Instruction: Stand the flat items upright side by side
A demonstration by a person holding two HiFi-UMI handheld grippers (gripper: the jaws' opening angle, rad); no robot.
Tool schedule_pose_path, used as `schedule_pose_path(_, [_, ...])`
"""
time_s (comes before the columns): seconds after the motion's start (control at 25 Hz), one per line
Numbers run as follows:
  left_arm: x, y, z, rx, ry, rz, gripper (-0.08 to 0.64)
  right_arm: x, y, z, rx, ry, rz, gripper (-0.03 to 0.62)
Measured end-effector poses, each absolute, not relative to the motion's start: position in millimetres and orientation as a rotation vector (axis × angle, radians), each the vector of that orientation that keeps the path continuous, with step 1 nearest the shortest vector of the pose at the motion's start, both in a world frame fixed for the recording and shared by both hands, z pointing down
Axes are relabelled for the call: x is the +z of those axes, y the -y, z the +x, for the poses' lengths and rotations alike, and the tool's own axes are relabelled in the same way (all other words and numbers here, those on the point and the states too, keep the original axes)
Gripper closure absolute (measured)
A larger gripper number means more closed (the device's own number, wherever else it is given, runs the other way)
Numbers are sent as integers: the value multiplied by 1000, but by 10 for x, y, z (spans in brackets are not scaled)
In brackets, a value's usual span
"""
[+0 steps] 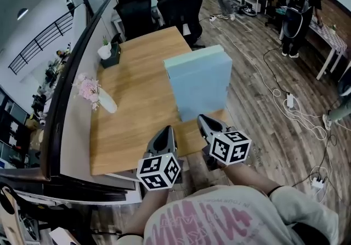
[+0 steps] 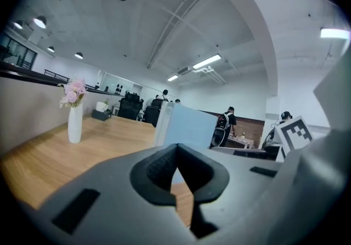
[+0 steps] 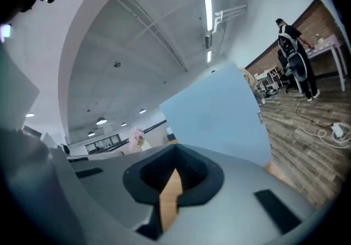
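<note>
The light blue flat items (image 1: 200,91) stand upright together on the wooden table (image 1: 131,101), right of its middle; I cannot tell them apart one from another. My left gripper (image 1: 165,130) hovers over the table's near edge, shut and empty. My right gripper (image 1: 202,120) sits just before the blue items' near face, also shut with nothing in it. In the left gripper view the closed gripper (image 2: 176,174) points at the blue items (image 2: 187,126), a white edge showing on their left. In the right gripper view the shut gripper (image 3: 174,177) tilts up under the blue face (image 3: 216,118).
A white vase with pink flowers (image 1: 105,101) stands at the table's left side. A white pot (image 1: 105,51) and a dark box (image 1: 113,56) sit at the far left corner. Black office chairs (image 1: 175,8) stand beyond the far edge. Cables (image 1: 290,101) lie on the floor at right.
</note>
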State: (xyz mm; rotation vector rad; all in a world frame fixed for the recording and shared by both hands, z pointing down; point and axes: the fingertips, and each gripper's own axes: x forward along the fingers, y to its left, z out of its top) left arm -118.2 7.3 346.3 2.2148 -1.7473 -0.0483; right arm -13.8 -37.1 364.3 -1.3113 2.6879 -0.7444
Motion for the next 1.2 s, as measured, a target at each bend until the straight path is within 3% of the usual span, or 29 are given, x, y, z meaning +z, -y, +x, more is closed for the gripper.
schedule_pose_path(0.24, [3333, -184, -1606, 4, 1717, 2242, 557, 3431, 229, -480, -567, -2727, -1427, 595])
schedule_pose_path(0.6, [3344, -349, -2187, -7, 1731, 2213, 557, 3562, 53, -709, -608, -2702, -1545, 595])
schedule_pose_path(1.2, [3283, -457, -2258, -23, 1723, 2247, 556, 3563, -73, -645, -617, -2667, -1613, 595])
